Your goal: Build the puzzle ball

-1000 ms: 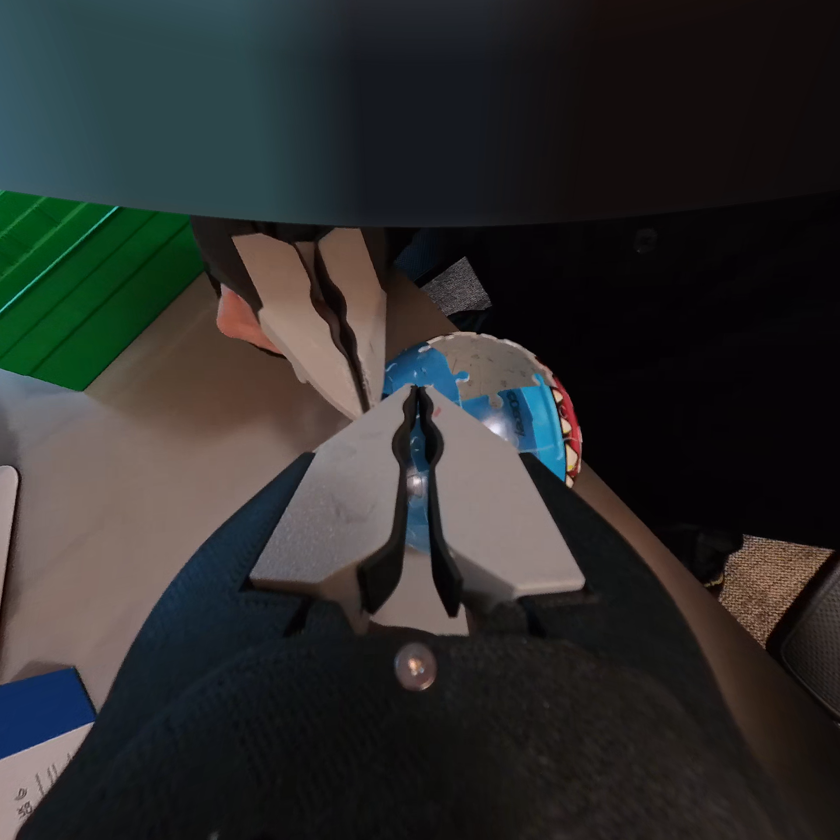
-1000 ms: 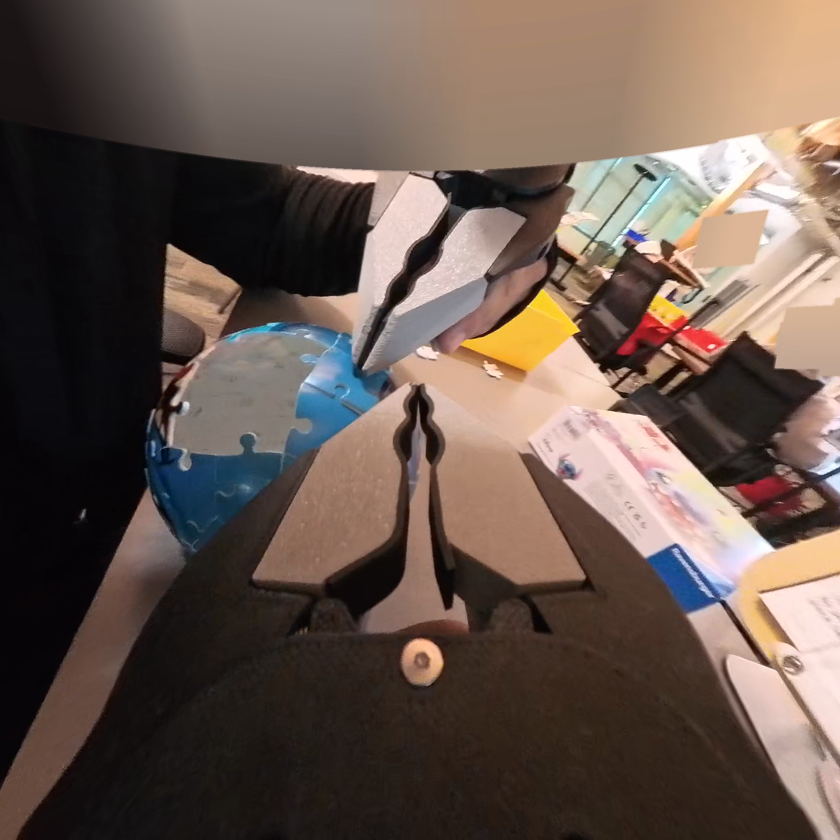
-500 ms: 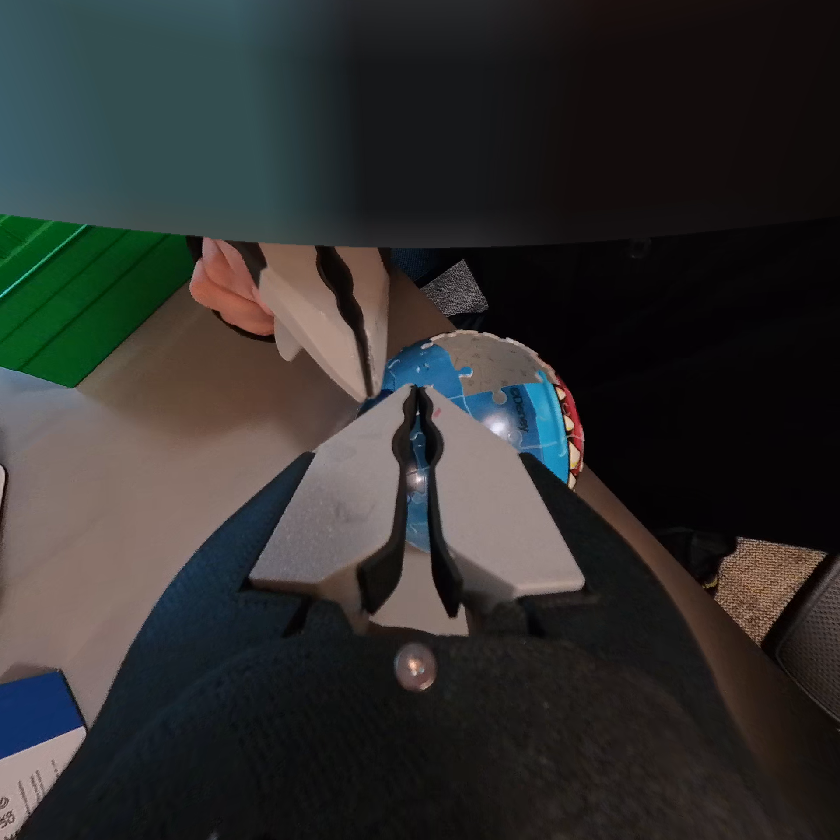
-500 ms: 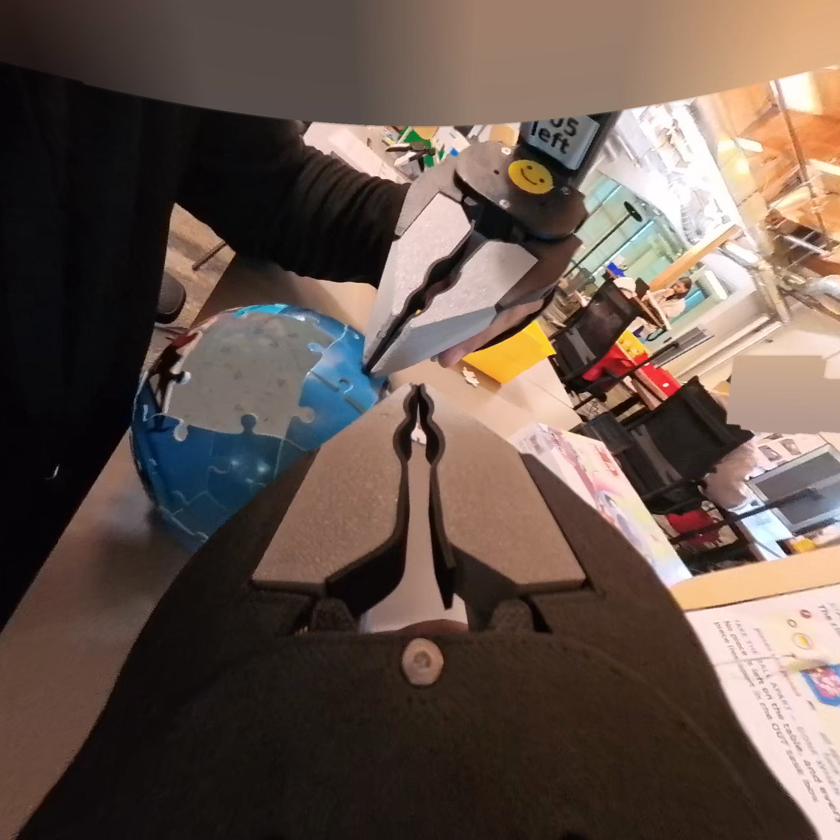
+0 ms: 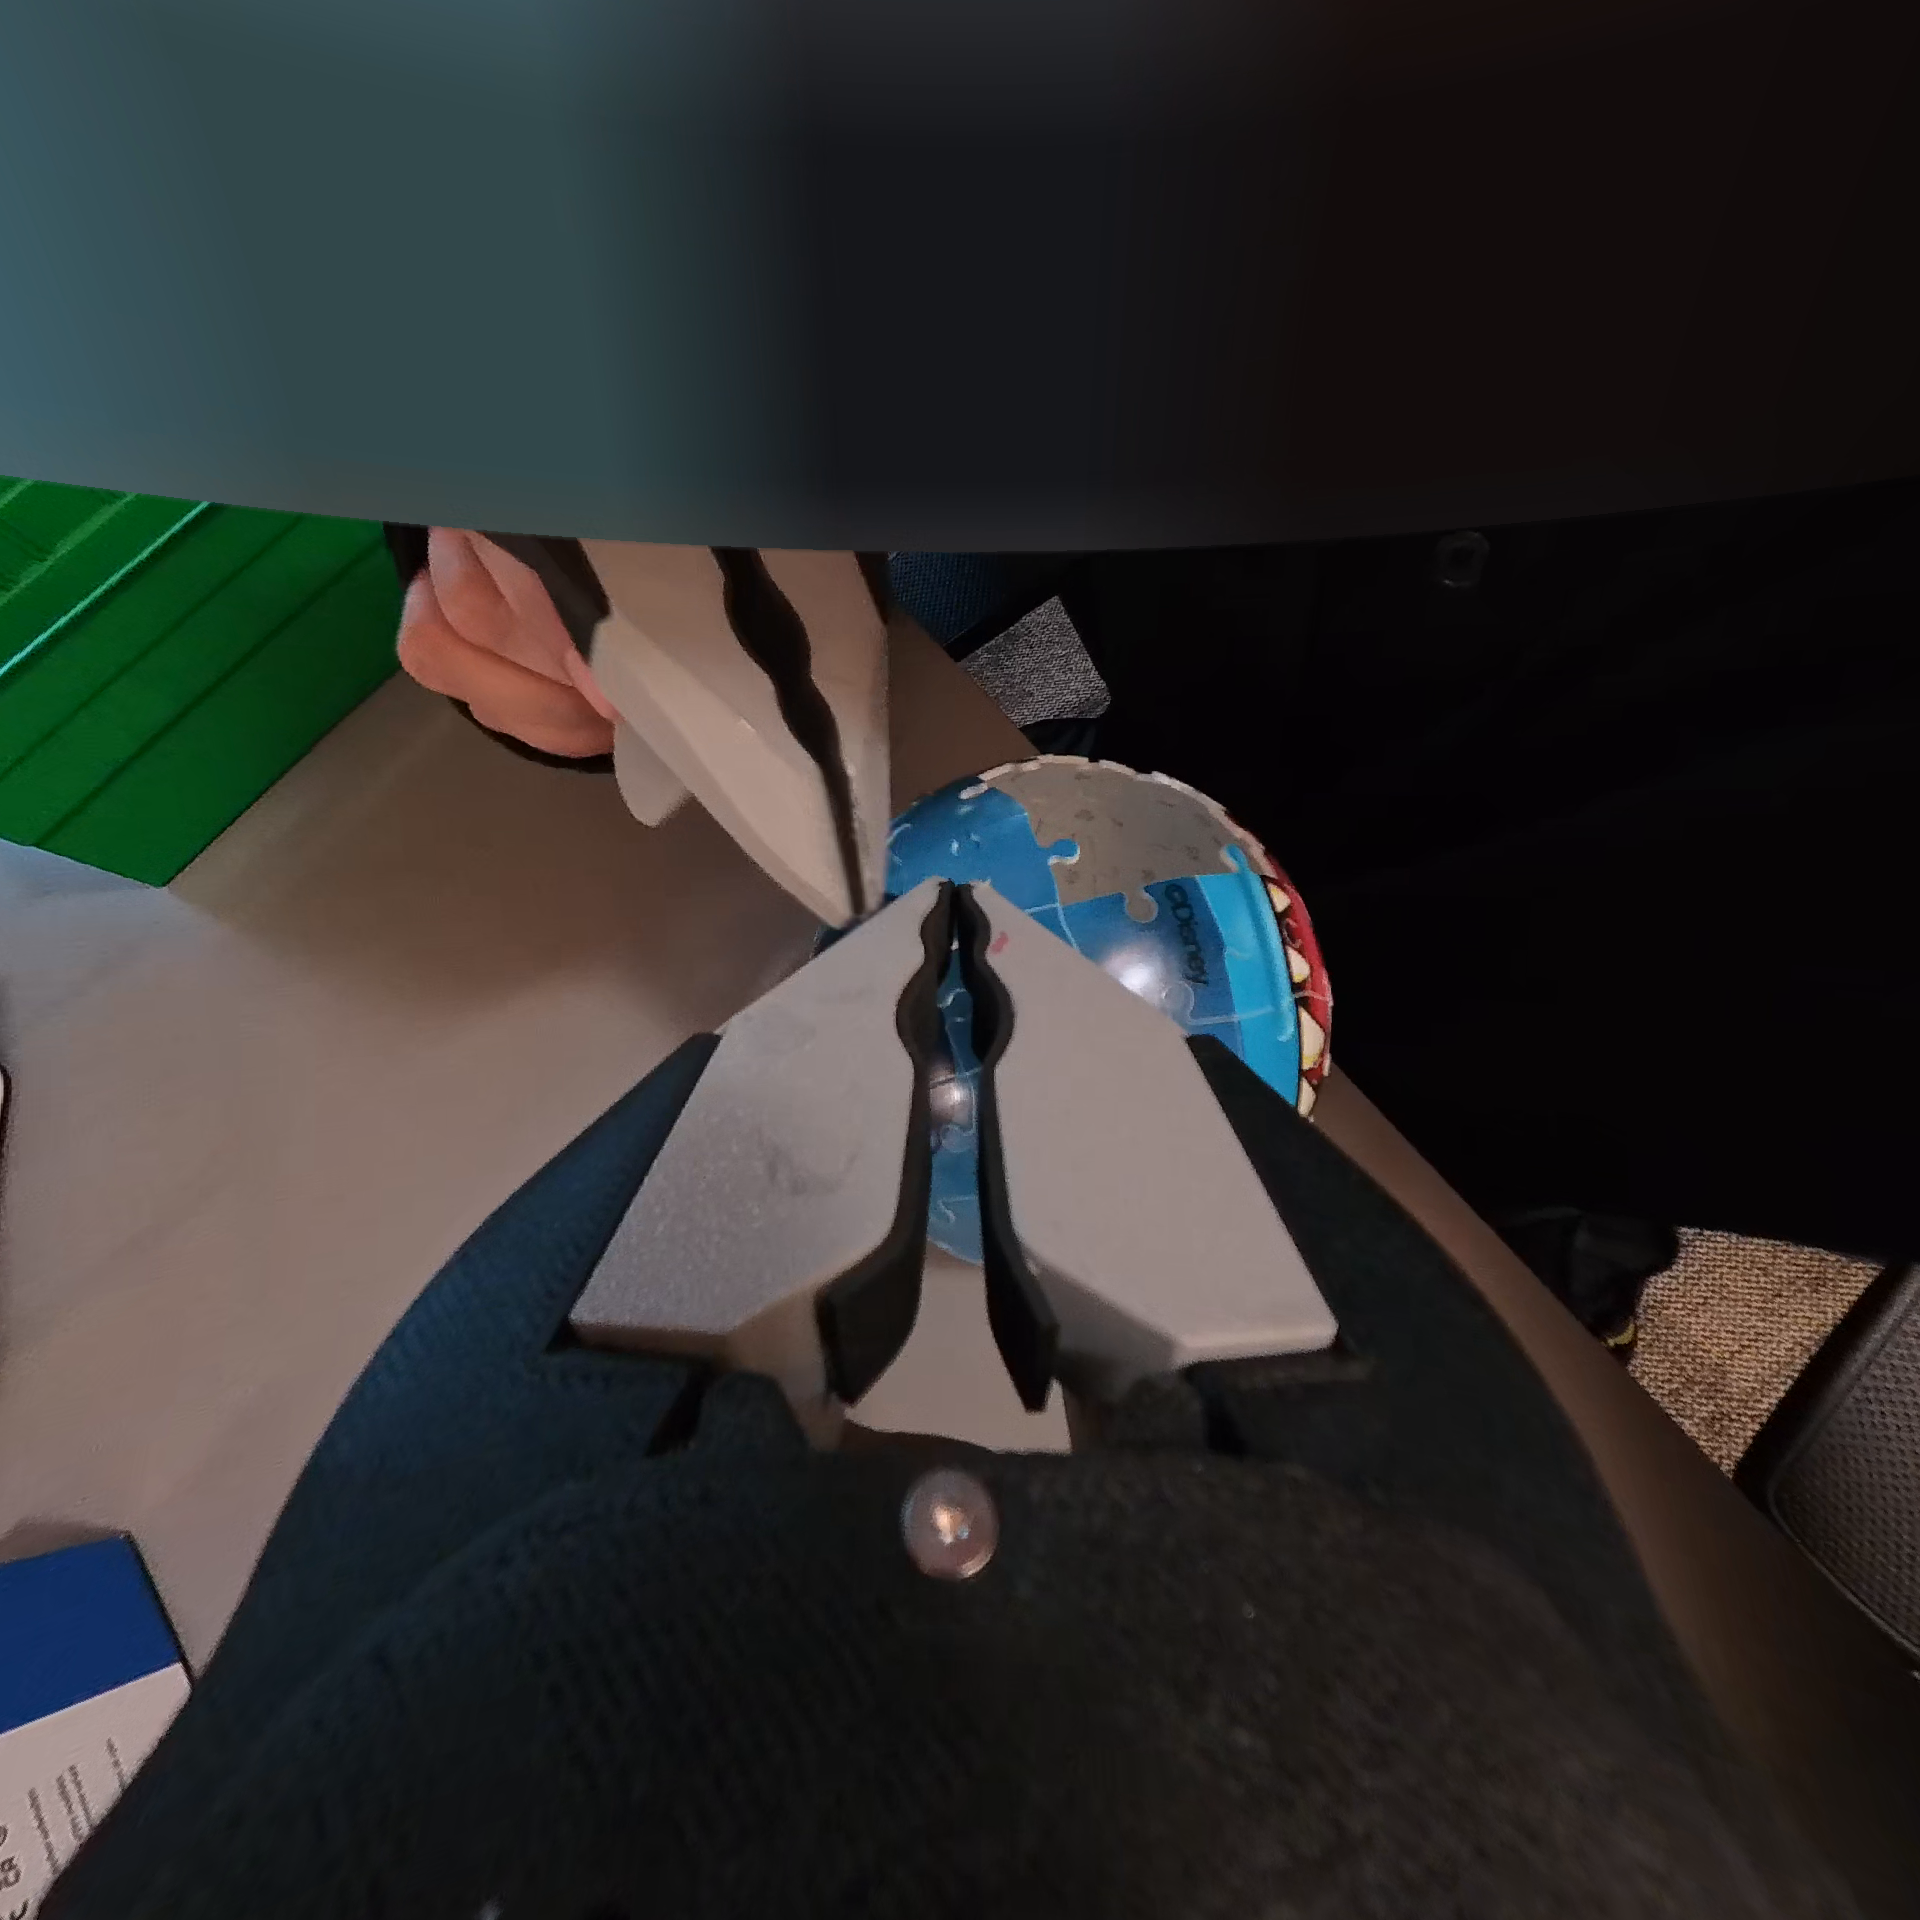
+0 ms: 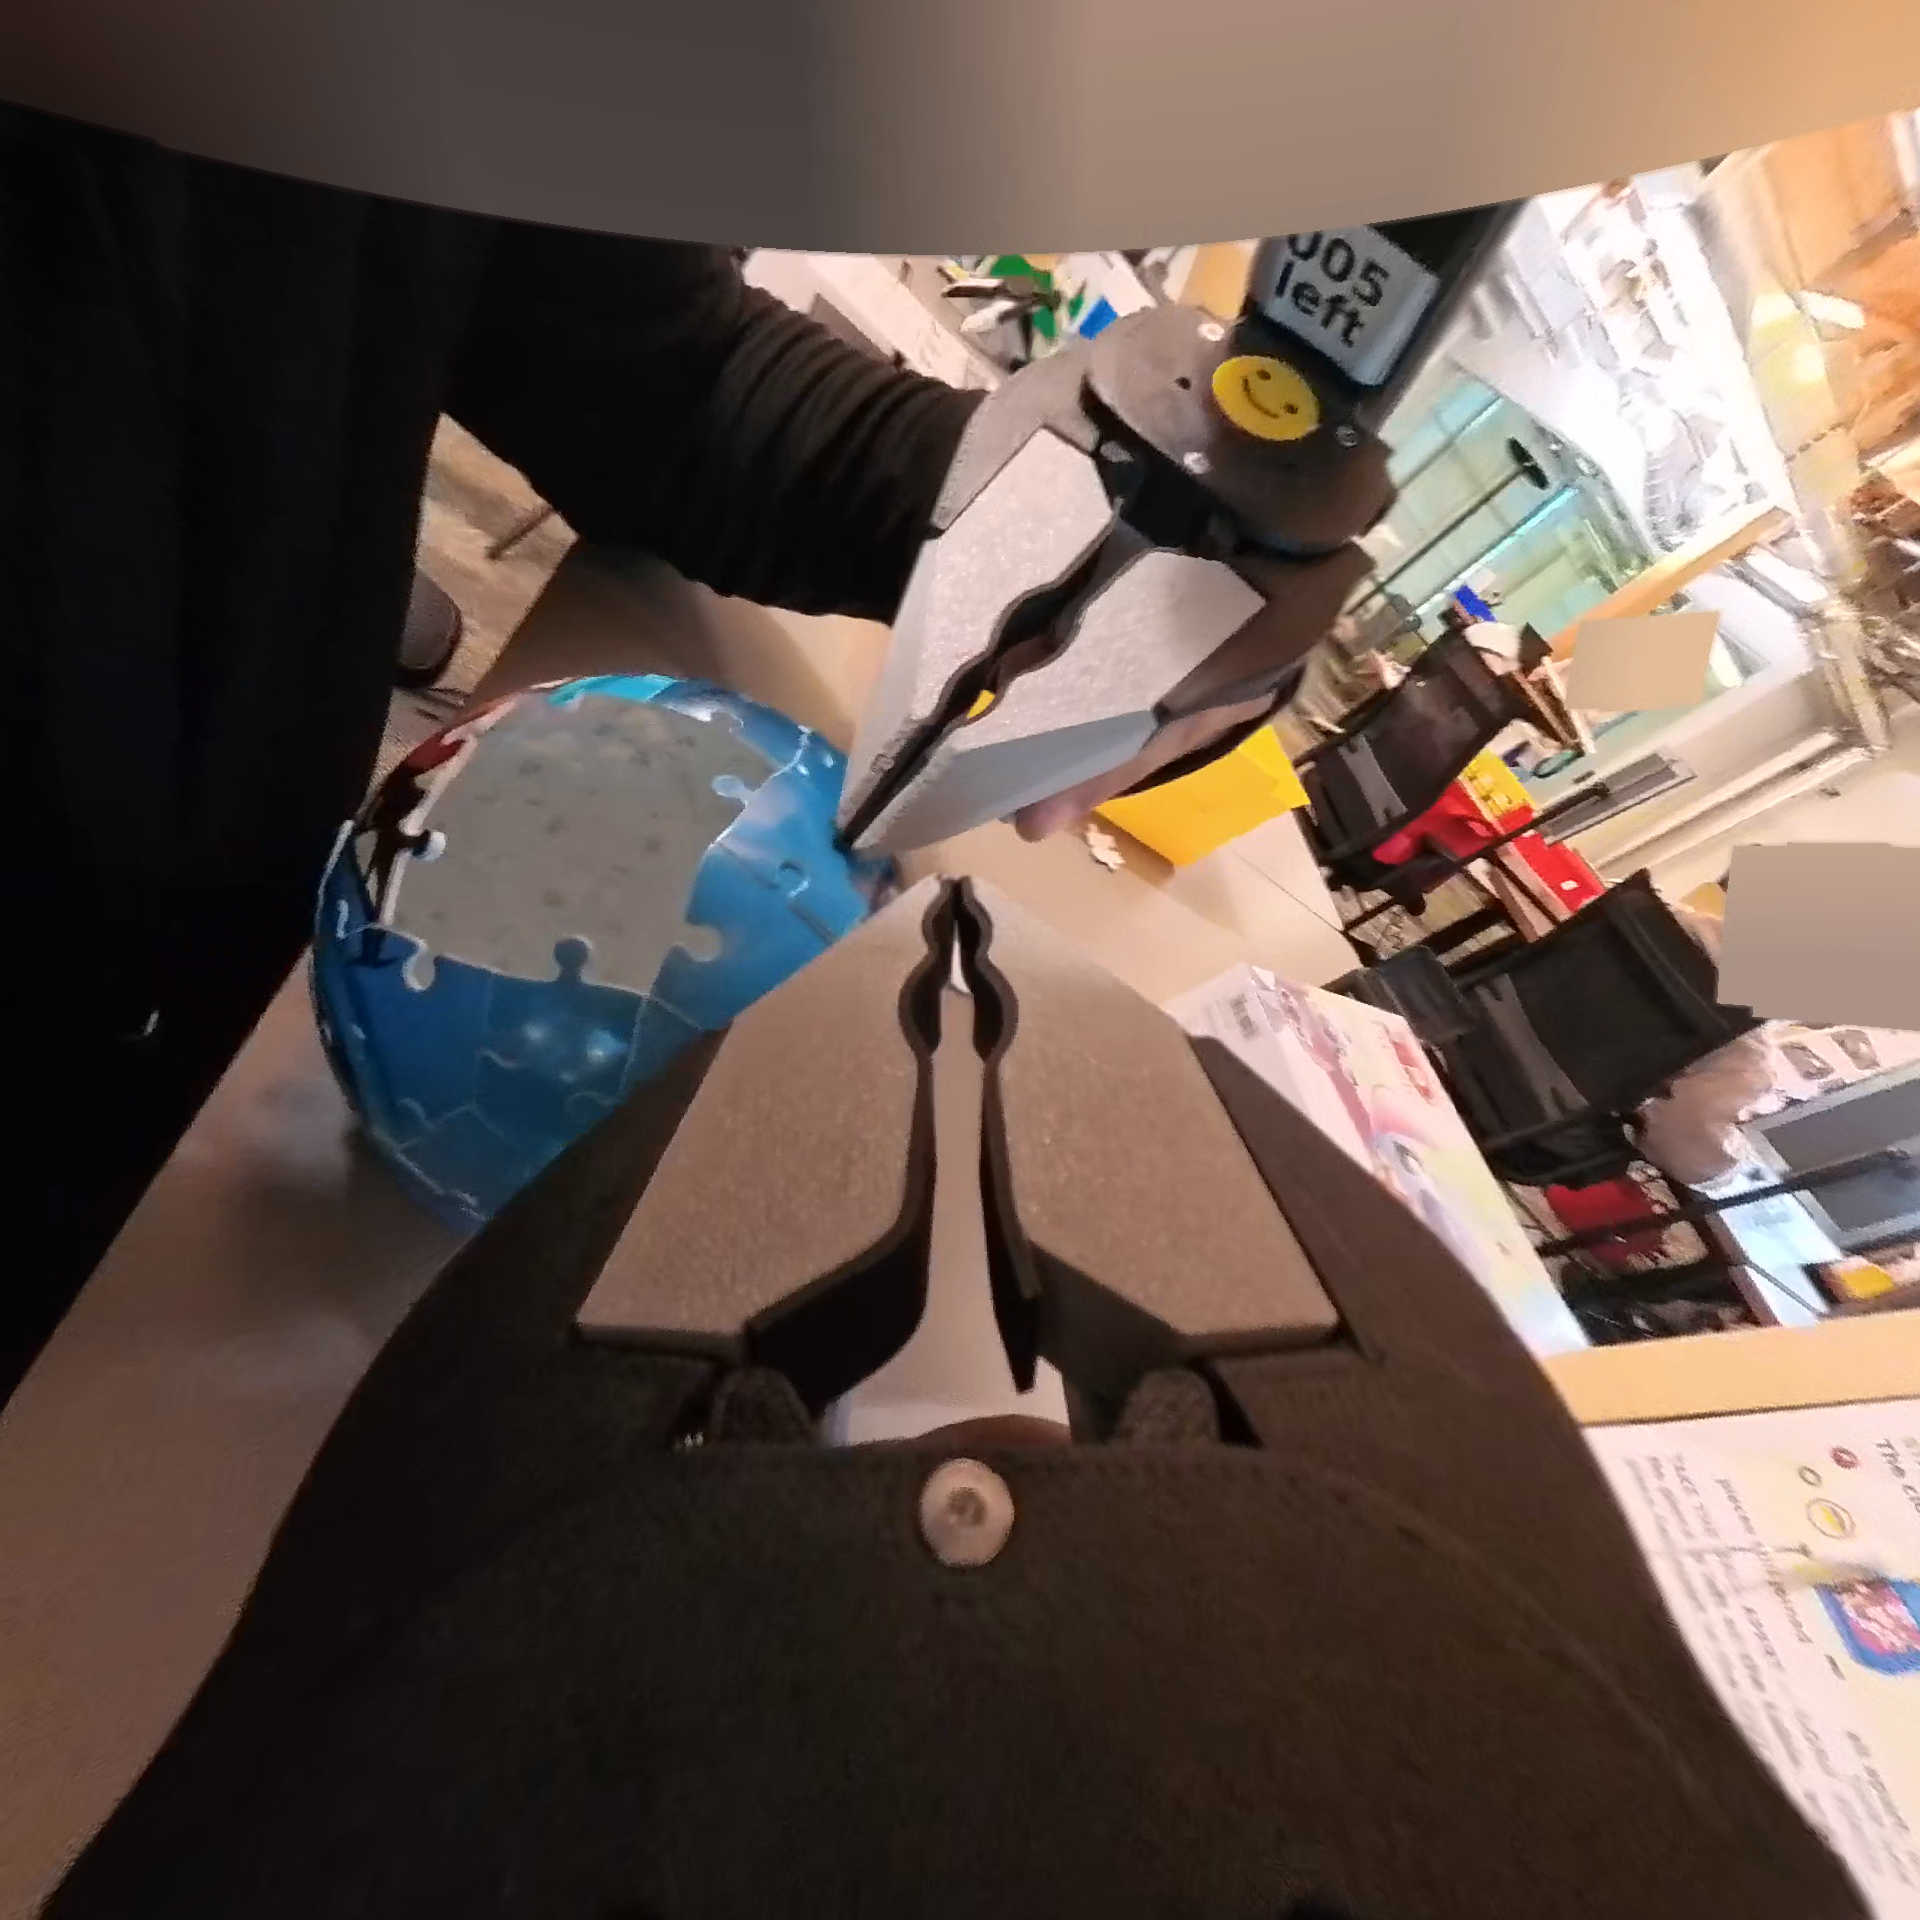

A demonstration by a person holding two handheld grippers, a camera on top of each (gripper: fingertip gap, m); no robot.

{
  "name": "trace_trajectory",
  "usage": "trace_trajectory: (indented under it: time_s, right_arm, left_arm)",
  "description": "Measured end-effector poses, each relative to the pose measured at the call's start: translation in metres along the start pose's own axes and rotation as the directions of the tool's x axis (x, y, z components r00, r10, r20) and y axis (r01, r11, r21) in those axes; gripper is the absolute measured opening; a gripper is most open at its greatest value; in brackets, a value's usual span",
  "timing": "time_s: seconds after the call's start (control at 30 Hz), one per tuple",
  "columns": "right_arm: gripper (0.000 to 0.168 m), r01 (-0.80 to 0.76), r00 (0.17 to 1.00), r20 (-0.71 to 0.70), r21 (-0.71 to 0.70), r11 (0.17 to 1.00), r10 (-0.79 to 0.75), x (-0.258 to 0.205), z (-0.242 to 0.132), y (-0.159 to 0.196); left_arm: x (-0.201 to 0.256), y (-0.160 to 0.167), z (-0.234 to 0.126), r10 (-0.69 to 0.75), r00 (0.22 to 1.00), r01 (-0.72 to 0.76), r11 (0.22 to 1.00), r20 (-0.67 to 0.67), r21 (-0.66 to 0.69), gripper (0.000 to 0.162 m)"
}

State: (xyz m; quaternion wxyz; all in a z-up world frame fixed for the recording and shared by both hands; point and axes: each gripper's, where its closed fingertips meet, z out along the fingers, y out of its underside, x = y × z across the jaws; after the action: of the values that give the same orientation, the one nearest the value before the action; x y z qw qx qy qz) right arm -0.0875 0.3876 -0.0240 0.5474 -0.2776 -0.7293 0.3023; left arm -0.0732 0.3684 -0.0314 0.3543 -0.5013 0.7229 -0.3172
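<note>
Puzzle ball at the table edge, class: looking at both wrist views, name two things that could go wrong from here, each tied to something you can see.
1. The puzzle ball sits close to the table edge and nothing grips it. A push from the left gripper, whose shut tips are at its blue shell, might roll it off.
2. The ball has an unfinished opening. Pressure near it could pop joined pieces loose.

Left gripper (image 6: pixel 862 831) tips touch the blue puzzle ball (image 6: pixel 540 997) on the table (image 6: pixel 208 1403)
</note>
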Motion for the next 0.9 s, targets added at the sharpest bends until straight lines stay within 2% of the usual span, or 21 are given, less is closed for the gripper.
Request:
trace_trajectory:
  time_s: [0.13,0.23,0.47,0.57,0.7,0.9]
  right_arm:
    - [0.000,0.031,0.999,0.014,-0.029,0.999,-0.031,-0.006,0.003,0.004]
    - [0.000,0.052,0.998,-0.042,-0.010,0.999,-0.052,0.004,0.000,-0.001]
    - [0.000,0.061,0.998,0.023,-0.022,0.998,-0.061,-0.006,0.007,-0.001]
    - [0.000,0.071,0.997,-0.036,-0.002,0.997,-0.071,0.006,0.004,-0.007]
    - [0.000,0.104,0.994,0.028,-0.036,0.994,-0.103,-0.008,0.010,-0.003]
    - [0.000,0.104,0.994,-0.022,-0.020,0.994,-0.105,0.003,0.007,-0.007]
  left_arm:
    - [0.001,0.000,0.000,0.001,1.000,-0.001,1.000,-0.002,0.000,0.000]
    - [0.001,0.000,-0.001,0.002,1.000,-0.002,1.000,-0.002,0.000,0.000]
    - [0.005,-0.001,-0.002,0.015,1.000,-0.015,1.000,-0.004,-0.003,0.000]
    - [0.007,-0.001,-0.004,0.016,1.000,-0.016,1.000,-0.018,-0.001,0.000]
    - [0.010,0.000,-0.011,0.032,0.999,-0.033,0.999,-0.015,-0.017,0.001]
    - [0.009,-0.003,-0.017,0.037,0.999,-0.037,0.999,-0.004,-0.004,0.001]
